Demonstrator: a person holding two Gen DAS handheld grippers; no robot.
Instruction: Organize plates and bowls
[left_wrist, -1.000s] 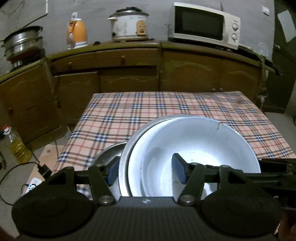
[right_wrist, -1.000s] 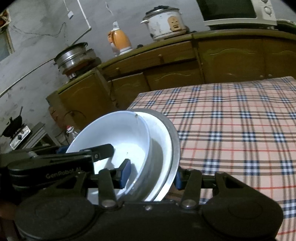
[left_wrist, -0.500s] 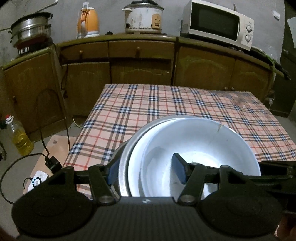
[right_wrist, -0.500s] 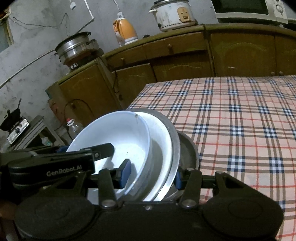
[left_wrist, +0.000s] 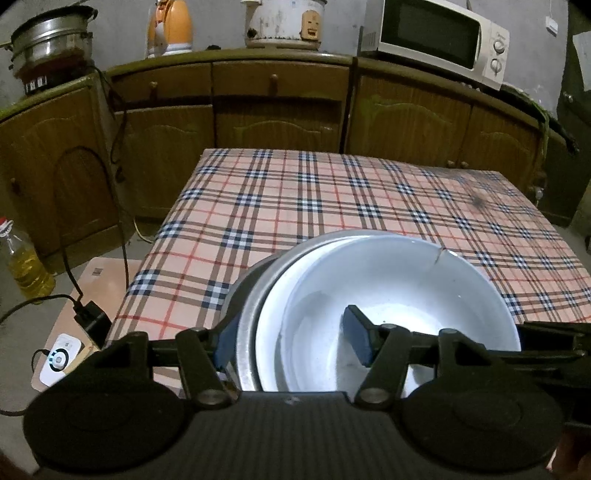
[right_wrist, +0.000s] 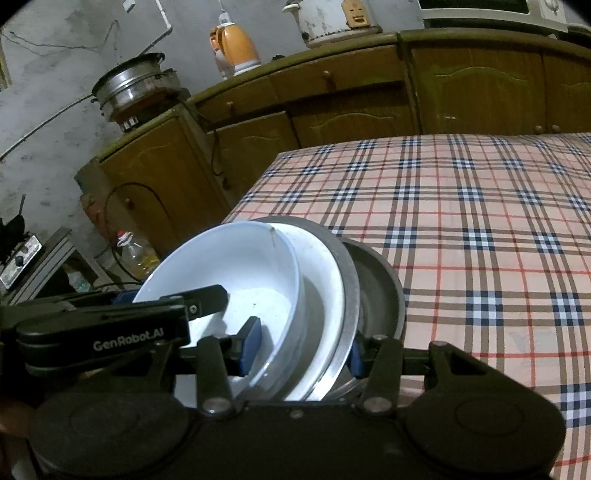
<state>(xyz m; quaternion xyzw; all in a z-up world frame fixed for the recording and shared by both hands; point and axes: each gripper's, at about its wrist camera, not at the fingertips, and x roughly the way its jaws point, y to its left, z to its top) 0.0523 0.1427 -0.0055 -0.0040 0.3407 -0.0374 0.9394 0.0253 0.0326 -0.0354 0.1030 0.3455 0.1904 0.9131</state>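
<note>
Left wrist view: the left gripper (left_wrist: 291, 338) is clamped across the near rims of a nested stack, one blue pad inside the white bowl (left_wrist: 399, 295) and the other outside the metal dishes. The white bowl, empty with a small crack or chip on its far rim, sits in a metal basin (left_wrist: 248, 332), whose grey rim shows on the left; a darker metal edge peeks out beyond it. The stack is at the near left part of the plaid tablecloth (left_wrist: 332, 206). At the right edge the black arm of the right gripper (left_wrist: 554, 334) reaches the bowl's rim. Behind stand wooden cabinets (left_wrist: 280, 107) bearing a steamer pot (left_wrist: 51, 40), an orange kettle (left_wrist: 170, 26), a rice cooker (left_wrist: 284, 22) and a microwave (left_wrist: 436, 40). On the floor at left are an oil bottle (left_wrist: 22, 258), holding yellow liquid, and a black plug (left_wrist: 90, 317).

Right wrist view: the right gripper (right_wrist: 301, 350) is likewise clamped on the stack, one pad inside the white bowl (right_wrist: 236, 273), the other outside the metal basin (right_wrist: 347, 280). This view alone shows a third, dark metal dish (right_wrist: 380, 291) lowest in the stack, against the tablecloth (right_wrist: 461, 221); whether it rests fully I cannot tell. The left gripper (right_wrist: 159, 321) shows as a black body at left, one finger over the bowl's rim. A small stove (right_wrist: 18, 254) stands at far left, unseen in the other view.
</note>
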